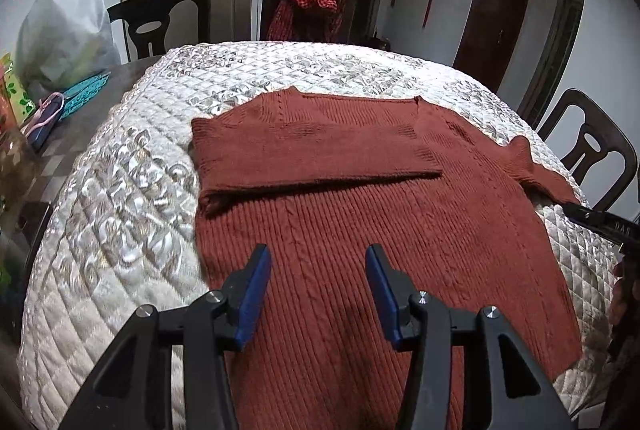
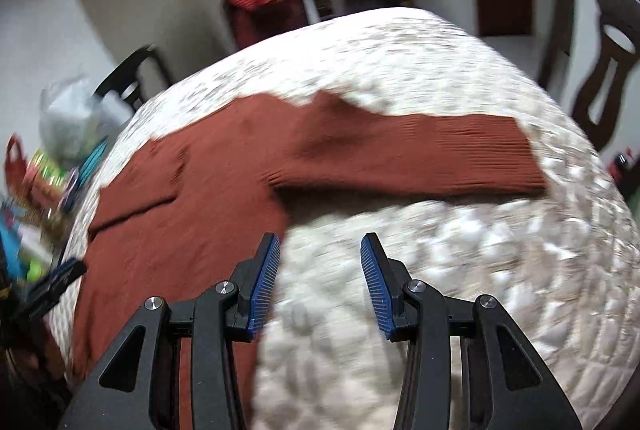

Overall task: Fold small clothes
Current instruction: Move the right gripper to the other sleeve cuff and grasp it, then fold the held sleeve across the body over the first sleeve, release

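Observation:
A rust-brown knit sweater [image 1: 360,214] lies flat on the white quilted cover [image 1: 120,198]. Its left sleeve is folded across the chest [image 1: 312,154]. Its right sleeve lies stretched out to the side in the right wrist view [image 2: 420,158]. My left gripper [image 1: 318,262] is open and empty, just above the sweater's lower body. My right gripper [image 2: 320,250] is open and empty, above the quilt [image 2: 440,270] beside the sweater's right edge [image 2: 180,210], below the outstretched sleeve. The right wrist view is blurred by motion. Part of the right gripper shows at the left view's right edge [image 1: 600,226].
Dark wooden chairs [image 1: 160,22] stand around the table; one at the back carries a red checked cloth [image 1: 312,2]. A plastic bag [image 1: 64,30] and colourful small items [image 1: 48,110] sit on the bare table at the left. Another chair [image 2: 600,70] stands at the right.

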A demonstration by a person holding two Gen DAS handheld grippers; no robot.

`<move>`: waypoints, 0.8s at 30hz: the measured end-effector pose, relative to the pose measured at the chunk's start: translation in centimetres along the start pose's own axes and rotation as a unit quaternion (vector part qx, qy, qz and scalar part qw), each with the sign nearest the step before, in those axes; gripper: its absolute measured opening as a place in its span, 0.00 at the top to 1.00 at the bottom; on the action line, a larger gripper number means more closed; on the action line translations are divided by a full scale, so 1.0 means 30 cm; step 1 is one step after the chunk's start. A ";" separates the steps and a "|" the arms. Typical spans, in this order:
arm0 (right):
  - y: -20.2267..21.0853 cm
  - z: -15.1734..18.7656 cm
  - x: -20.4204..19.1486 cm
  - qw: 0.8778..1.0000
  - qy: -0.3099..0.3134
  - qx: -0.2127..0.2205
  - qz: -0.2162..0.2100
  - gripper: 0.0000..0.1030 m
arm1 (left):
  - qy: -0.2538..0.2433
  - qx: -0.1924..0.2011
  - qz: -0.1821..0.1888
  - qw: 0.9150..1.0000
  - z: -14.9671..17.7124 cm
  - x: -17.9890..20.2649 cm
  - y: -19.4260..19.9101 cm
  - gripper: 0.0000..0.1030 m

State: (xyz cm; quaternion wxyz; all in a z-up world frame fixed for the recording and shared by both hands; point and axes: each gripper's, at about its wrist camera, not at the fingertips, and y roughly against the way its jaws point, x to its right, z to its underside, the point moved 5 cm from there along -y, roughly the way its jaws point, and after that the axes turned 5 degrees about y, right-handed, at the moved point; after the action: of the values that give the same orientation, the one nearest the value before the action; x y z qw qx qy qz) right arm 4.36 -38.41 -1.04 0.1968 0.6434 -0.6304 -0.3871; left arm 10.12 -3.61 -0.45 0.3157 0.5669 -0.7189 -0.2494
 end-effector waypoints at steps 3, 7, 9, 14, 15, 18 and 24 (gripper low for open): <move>-0.002 -0.010 0.096 0.999 -0.042 -0.002 0.021 0.58 | 0.001 0.001 -0.004 1.000 -0.014 -0.010 -0.018 0.50; -0.016 -0.020 0.194 0.995 -0.088 -0.010 0.035 0.58 | 0.004 -0.004 -0.004 1.000 -0.017 -0.021 -0.039 0.50; -0.018 -0.032 0.229 0.994 -0.103 -0.003 0.027 0.58 | 0.003 -0.008 -0.002 1.000 -0.015 -0.019 -0.048 0.50; -0.031 -0.073 0.299 0.989 -0.139 0.012 0.041 0.58 | 0.004 -0.018 -0.002 1.000 -0.003 -0.018 -0.068 0.50; -0.032 -0.078 0.313 0.987 -0.153 0.018 0.034 0.58 | 0.005 -0.020 -0.002 1.000 0.000 -0.019 -0.073 0.50; -0.033 -0.091 0.350 0.983 -0.180 0.032 0.032 0.58 | 0.009 -0.030 -0.001 1.000 0.013 -0.021 -0.089 0.50; -0.051 -0.120 0.387 0.979 -0.197 0.039 0.029 0.89 | 0.007 -0.028 -0.001 1.000 0.016 -0.019 -0.093 0.50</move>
State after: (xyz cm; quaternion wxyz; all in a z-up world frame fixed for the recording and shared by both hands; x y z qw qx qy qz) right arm 6.97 -50.25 -2.85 0.0546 0.5435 -0.6898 -0.4751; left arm 11.69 -3.72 -2.87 0.3362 0.5604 -0.7087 -0.2661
